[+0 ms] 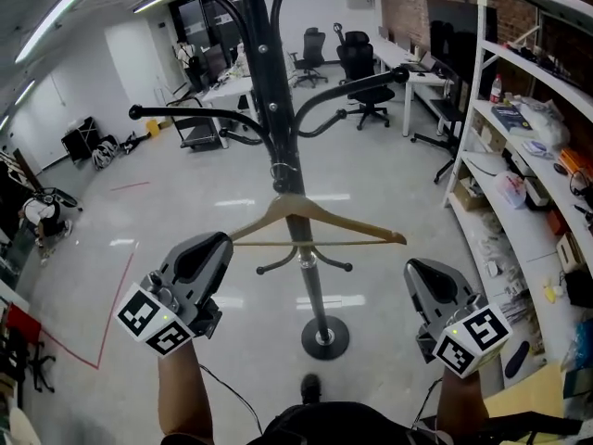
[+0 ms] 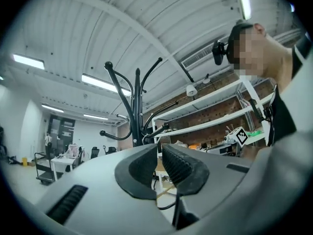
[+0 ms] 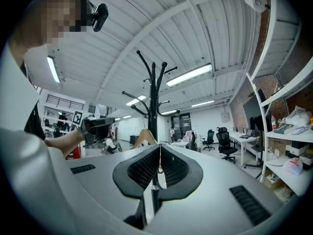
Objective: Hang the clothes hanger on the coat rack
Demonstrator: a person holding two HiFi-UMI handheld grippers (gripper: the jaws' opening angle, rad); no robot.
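A black coat rack (image 1: 274, 109) stands in front of me on a round base (image 1: 324, 337). A wooden clothes hanger (image 1: 357, 230) hangs by its metal hook on the rack's pole, level, with neither gripper touching it. My left gripper (image 1: 215, 247) is low on the left, short of the hanger's left end; its jaws stand a narrow slit apart with nothing between them (image 2: 160, 153). My right gripper (image 1: 422, 274) is below the hanger's right end, jaws closed together and empty (image 3: 160, 148). The right gripper view shows the rack (image 3: 153, 97) and hanger (image 3: 142, 137) ahead.
White shelving (image 1: 482, 109) packed with boxes and bags runs along the right. Office chairs (image 1: 366, 72), desks and a treadmill (image 1: 196, 128) stand at the back. Red tape (image 1: 111, 304) marks the grey floor on the left. The rack's curved arms (image 1: 185, 114) reach out sideways at shoulder height.
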